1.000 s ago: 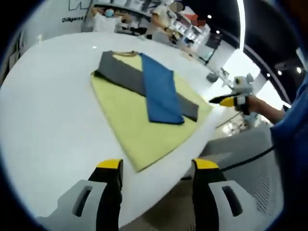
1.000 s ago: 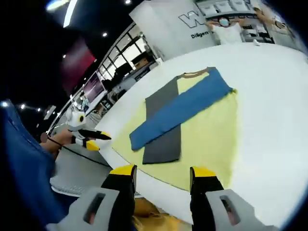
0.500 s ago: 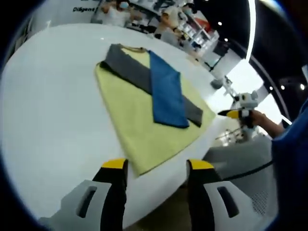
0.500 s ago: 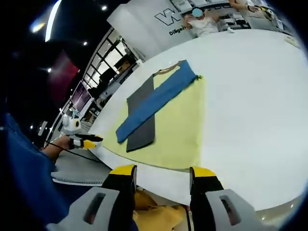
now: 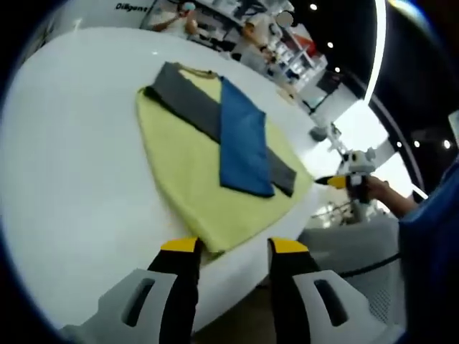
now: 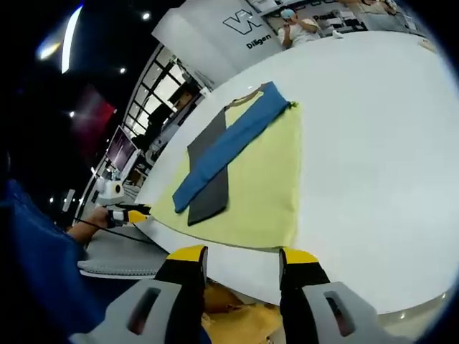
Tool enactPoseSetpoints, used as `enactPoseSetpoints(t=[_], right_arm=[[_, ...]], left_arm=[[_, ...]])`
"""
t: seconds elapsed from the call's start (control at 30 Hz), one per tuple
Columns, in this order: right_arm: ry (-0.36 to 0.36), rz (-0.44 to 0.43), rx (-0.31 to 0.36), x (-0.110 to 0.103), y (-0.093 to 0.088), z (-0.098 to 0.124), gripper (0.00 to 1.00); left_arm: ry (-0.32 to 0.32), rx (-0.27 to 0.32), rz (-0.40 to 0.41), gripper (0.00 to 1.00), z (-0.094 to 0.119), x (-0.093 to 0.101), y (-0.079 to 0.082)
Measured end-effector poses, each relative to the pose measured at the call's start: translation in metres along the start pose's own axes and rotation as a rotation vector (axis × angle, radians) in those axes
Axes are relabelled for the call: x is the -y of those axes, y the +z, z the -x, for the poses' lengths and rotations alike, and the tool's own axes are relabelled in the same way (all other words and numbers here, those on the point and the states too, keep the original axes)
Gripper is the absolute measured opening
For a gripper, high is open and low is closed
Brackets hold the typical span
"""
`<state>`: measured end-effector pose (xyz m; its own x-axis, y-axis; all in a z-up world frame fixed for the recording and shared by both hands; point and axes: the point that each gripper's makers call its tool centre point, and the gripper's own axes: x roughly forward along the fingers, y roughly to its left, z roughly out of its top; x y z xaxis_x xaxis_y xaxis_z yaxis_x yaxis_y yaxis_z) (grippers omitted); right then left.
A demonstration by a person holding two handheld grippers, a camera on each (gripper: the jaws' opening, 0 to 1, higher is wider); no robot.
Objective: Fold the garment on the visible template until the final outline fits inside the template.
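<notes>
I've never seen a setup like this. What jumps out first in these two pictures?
The yellow garment spread on the round white table stands out, with a grey sleeve and a blue sleeve folded across it in an X. Near the table's edge, each view's own yellow-tipped gripper, left gripper and right gripper, hangs open and empty.

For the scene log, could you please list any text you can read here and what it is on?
"Diligen…", cut off: white wall panel behind the table.
Large logo letter above it, perhaps "W": only partly in frame.
Garment: no print that I can read.
</notes>
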<state>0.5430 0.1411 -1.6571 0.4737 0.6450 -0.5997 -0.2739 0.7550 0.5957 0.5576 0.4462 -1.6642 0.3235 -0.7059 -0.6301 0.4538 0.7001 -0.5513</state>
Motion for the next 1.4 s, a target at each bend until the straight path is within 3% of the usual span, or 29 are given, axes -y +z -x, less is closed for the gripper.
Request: enactPoseSetpoints(t=[0.17,0.5,0.73,0.8,0.87,0.97,1.13,1.23,1.37,1.4], right_arm=[[-0.004,0.002,-0.015,0.003,0.001,-0.007,0.34],[-0.035,-0.008,0.013,0.011,0.01,-0.006,0.42],[-0.086,0.02,0.014,0.019,0.015,-0.001,0.36],[-0.104,0.003,0.035,0.031,0.021,0.001,0.33],[-0.093,0.007,0.032,0.03,0.023,-0.004,0.31],[-0.006,-0.007,0.023,0.013,0.024,-0.018,0.28],[0.007,-0.023,-0.005,0.009,0.014,-0.02,0.24],[-0.005,-0.103,0.05,0.019,0.017,-0.014,0.24],[0.057,-0.141,0.042,0.009,0.012,-0.014,0.26],[0.098,-0.185,0.03,0.0,0.008,-0.018,0.26]], left_arm=[[-0.005,0.014,0.035,0.34,0.003,-0.001,-0.004],[-0.008,0.017,0.048,0.34,0.004,0.002,-0.009],[-0.004,0.022,0.053,0.34,0.005,-0.002,-0.008],[0.004,0.031,0.055,0.33,0.004,-0.004,-0.006],[0.005,0.032,0.055,0.33,0.003,-0.004,-0.006],[-0.001,0.041,0.039,0.31,0.001,-0.004,-0.005],[-0.011,0.029,0.04,0.3,0.0,-0.002,-0.007],[-0.003,0.041,0.054,0.3,0.005,-0.007,-0.006],[0.003,0.049,0.065,0.31,0.004,-0.007,-0.004],[0.002,0.048,0.063,0.31,0.004,-0.008,-0.005]])
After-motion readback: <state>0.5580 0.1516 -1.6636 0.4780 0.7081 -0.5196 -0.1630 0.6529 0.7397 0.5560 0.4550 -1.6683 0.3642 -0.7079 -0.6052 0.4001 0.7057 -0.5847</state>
